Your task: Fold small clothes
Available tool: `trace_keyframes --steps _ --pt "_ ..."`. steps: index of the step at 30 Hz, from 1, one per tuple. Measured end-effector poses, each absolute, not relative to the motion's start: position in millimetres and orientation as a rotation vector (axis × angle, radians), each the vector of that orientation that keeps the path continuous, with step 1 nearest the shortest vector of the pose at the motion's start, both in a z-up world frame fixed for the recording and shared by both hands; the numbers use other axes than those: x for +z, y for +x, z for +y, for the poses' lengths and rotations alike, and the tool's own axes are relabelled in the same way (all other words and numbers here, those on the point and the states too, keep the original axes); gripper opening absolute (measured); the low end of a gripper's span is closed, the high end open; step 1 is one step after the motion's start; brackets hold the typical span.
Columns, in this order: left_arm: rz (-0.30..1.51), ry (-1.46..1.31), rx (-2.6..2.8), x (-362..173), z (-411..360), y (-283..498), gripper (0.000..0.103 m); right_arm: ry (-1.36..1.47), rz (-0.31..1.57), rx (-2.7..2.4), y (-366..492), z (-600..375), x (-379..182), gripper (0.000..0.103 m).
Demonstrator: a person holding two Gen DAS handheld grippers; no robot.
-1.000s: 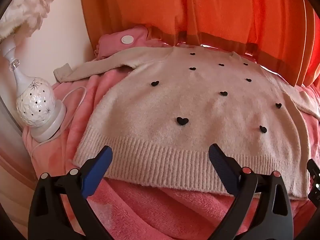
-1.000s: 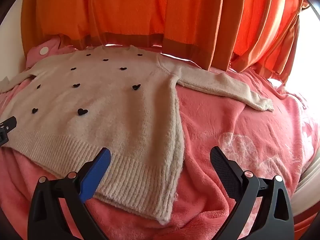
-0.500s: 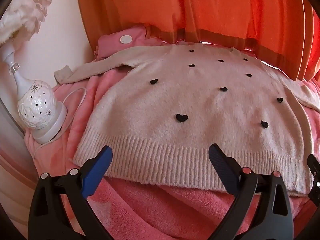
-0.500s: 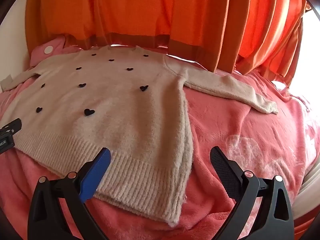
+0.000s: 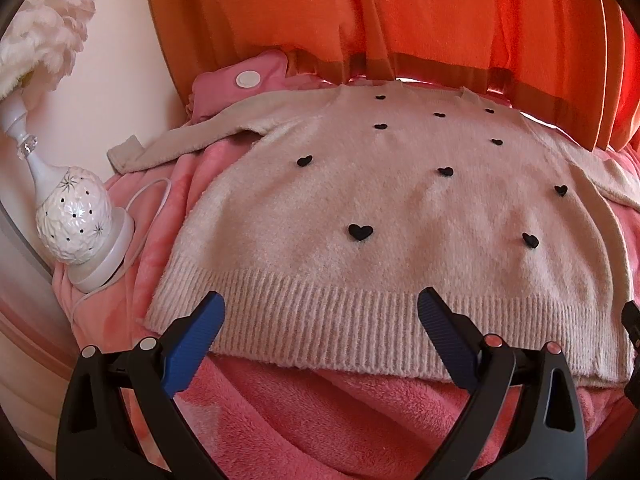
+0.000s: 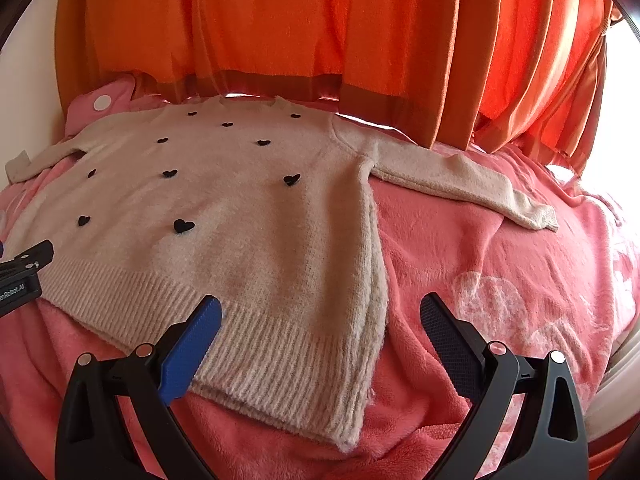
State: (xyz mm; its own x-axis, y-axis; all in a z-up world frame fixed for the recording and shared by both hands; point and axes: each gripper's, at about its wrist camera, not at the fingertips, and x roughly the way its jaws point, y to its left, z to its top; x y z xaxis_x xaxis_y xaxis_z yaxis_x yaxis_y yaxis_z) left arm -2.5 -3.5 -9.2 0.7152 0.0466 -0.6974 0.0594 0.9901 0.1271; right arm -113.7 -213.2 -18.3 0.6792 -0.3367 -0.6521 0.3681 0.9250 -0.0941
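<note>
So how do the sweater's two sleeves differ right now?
The left sleeve ends near the white lamp, its cuff by the wall; the right sleeve stretches over open pink blanket. In the right wrist view the right sleeve shows whole while the left looks short. Both lie flat, unfolded, same beige knit as the sweater.

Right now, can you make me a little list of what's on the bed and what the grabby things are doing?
garment: cream sweater with black hearts, spread flat, sleeves out
surface: pink fleece blanket
behind: orange curtains
beside: white lamp, on the sweater's left
left gripper: open, above the ribbed hem
right gripper: open, above the hem's right corner
folding: not started
</note>
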Motion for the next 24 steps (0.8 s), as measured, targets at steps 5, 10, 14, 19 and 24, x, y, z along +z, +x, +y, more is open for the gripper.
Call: trace_keyframes --steps 5,10,14,19,24 --pt "0.775 0.144 -0.008 -9.1 -4.2 -2.3 0.095 0.048 0.721 -0.394 -114.3 -213.4 -19.0 0.098" --pt "0.774 0.147 -0.008 -8.9 -3.3 -2.3 0.095 0.054 0.718 -0.39 -115.3 -213.0 -18.8 0.098" --pt "0.773 0.147 -0.008 -9.0 -3.4 -2.6 0.095 0.056 0.716 -0.387 -114.1 -212.1 -18.3 0.098" --pt "0.775 0.146 -0.008 -8.5 -5.4 -1.7 0.095 0.057 0.714 -0.385 -115.7 -212.6 -18.0 0.098" --pt "0.776 0.147 -0.008 -8.7 -5.6 -1.8 0.095 0.054 0.712 -0.383 -115.4 -211.3 -17.7 0.098"
